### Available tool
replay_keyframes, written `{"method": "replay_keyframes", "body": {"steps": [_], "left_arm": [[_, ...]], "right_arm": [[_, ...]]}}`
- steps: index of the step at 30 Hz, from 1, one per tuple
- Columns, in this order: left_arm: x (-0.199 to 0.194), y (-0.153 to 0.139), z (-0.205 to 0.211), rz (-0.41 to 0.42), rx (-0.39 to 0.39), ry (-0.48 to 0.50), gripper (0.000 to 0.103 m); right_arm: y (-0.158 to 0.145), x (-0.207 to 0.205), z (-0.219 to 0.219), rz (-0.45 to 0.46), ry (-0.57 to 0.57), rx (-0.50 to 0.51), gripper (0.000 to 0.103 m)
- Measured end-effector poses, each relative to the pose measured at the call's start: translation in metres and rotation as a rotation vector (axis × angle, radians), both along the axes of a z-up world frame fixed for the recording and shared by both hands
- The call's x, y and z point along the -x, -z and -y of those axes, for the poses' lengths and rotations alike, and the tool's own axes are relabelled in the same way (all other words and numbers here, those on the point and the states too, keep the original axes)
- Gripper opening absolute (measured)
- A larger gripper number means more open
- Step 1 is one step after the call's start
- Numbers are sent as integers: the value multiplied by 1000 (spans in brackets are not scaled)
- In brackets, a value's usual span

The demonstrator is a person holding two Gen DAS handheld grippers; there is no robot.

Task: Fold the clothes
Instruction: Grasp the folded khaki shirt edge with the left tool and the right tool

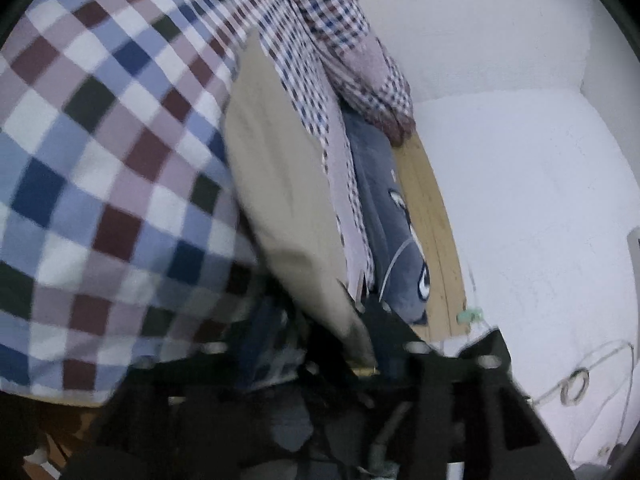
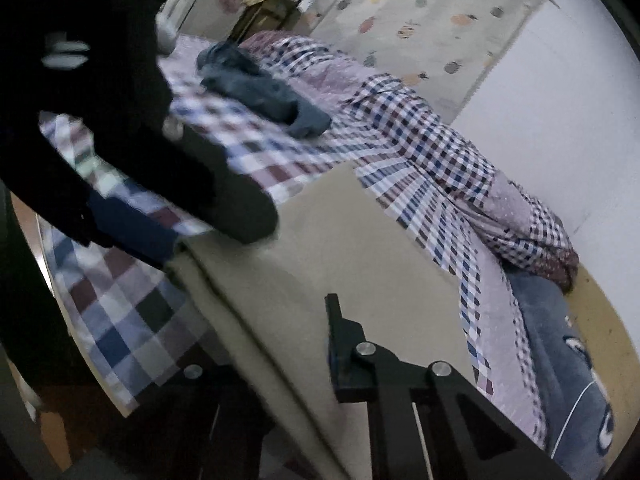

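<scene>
A beige garment (image 1: 276, 184) lies stretched over the checked bedsheet (image 1: 100, 140). In the left wrist view its end runs down between the black fingers of my left gripper (image 1: 360, 336), which is shut on it. From the right wrist view the same beige garment (image 2: 320, 240) spreads across the middle, with a folded edge along its left side. My right gripper (image 2: 326, 320) is shut on its near edge; one finger (image 2: 340, 344) shows and the cloth hides the other. The left gripper (image 2: 176, 240) comes in from the upper left and pinches the garment's far corner.
A crumpled grey-blue garment (image 2: 260, 96) lies further back on the checked sheet (image 2: 120, 320). A blue printed cushion (image 1: 388, 232) is wedged at the bed's side beside a wooden strip (image 1: 428, 216) and a white wall (image 1: 520, 200). A fruit-print curtain (image 2: 440, 20) hangs behind.
</scene>
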State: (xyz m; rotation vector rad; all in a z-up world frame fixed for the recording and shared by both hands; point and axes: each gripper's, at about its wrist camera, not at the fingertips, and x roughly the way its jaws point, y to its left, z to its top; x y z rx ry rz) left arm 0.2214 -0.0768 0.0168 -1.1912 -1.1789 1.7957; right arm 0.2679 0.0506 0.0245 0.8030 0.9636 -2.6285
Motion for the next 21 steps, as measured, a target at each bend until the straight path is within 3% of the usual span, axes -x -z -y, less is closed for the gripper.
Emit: {"method": "replay_keyframes", "body": {"steps": [4, 14, 21], "left_arm": [[17, -3, 10, 9, 24, -44, 74], [104, -10, 8, 7, 181, -18, 74], [179, 7, -1, 24, 180, 10, 74]], "right_arm": [[-16, 4, -11, 1, 18, 71, 7], [-34, 0, -19, 15, 33, 166, 7], [-44, 0, -31, 19, 45, 225, 7]]}}
